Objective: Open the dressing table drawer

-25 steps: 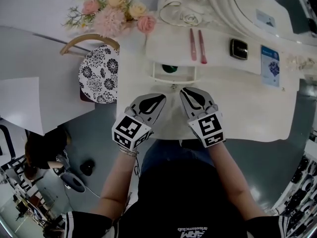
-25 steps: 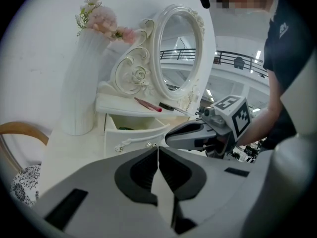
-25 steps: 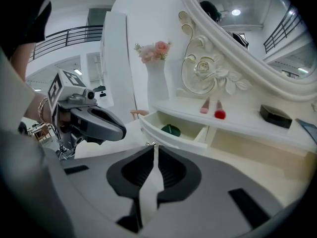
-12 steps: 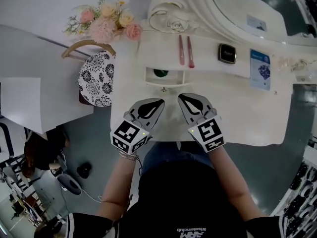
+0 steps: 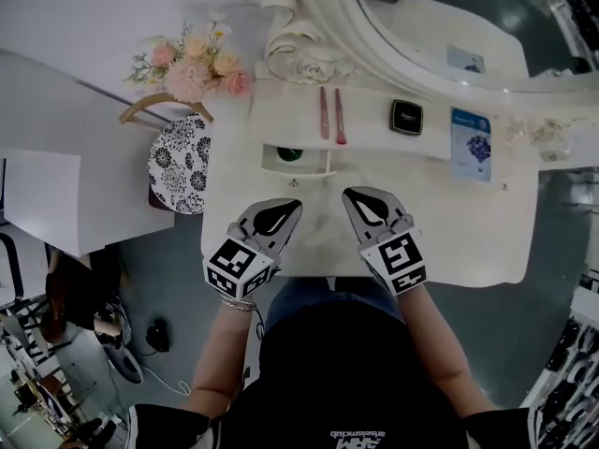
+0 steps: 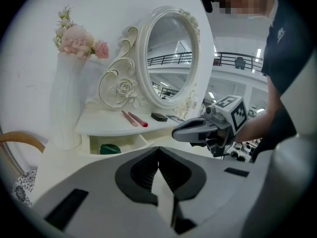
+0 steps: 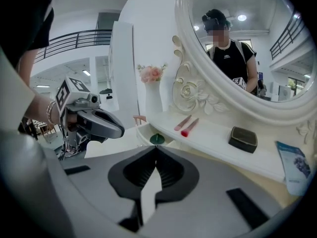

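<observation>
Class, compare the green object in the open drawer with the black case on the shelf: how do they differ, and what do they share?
The green object is round; the black case is squarish with rounded corners. The green object lies inside the open drawer; the black case sits on top of the shelf, right of two pink sticks. Both are small and dark.

The shelf [image 5: 370, 131] hides the rear of the open drawer [image 5: 314, 161], so the green thing [image 5: 289, 154] inside shows only partly and cannot be identified, the mirror [image 5: 449, 21] is cut off by the head view's top edge, and the card [image 5: 470, 145] bears print too small to read.
</observation>
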A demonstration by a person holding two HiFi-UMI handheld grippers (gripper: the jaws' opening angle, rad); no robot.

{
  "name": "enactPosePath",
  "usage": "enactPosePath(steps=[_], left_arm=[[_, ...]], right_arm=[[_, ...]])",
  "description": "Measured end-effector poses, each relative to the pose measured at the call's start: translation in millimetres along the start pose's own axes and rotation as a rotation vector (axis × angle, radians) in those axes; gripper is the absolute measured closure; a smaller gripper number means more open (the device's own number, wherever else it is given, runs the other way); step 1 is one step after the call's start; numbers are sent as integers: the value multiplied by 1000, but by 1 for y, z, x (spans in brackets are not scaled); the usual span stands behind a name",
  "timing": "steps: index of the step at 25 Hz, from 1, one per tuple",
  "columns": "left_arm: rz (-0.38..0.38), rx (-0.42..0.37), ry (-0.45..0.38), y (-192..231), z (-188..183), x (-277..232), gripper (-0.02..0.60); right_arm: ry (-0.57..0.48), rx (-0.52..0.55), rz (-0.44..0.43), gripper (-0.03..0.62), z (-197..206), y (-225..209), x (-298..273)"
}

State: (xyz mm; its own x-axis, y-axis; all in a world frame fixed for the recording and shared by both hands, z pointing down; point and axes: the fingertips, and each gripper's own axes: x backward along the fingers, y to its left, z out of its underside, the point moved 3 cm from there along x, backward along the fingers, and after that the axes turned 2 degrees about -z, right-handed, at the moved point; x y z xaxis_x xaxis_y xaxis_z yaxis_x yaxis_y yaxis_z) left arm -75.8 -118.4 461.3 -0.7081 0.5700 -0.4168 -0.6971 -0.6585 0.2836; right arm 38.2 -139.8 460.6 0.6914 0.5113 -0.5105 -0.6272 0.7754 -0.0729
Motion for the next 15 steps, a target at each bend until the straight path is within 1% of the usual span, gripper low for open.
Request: enactPosePath(steps=[6,9,15], left_arm=[[-17,-15,-17,-7,-16,-3,563],[-22,0,-39,-10,-24,-6,563],[-25,-18,-65,-17,-44,-8,563]], right_arm=[[-14,10,21,575,-7,-21,26],[-18,-1,49,574,-5,-34,39],[-52,-21,103,574,-14,-56,68]])
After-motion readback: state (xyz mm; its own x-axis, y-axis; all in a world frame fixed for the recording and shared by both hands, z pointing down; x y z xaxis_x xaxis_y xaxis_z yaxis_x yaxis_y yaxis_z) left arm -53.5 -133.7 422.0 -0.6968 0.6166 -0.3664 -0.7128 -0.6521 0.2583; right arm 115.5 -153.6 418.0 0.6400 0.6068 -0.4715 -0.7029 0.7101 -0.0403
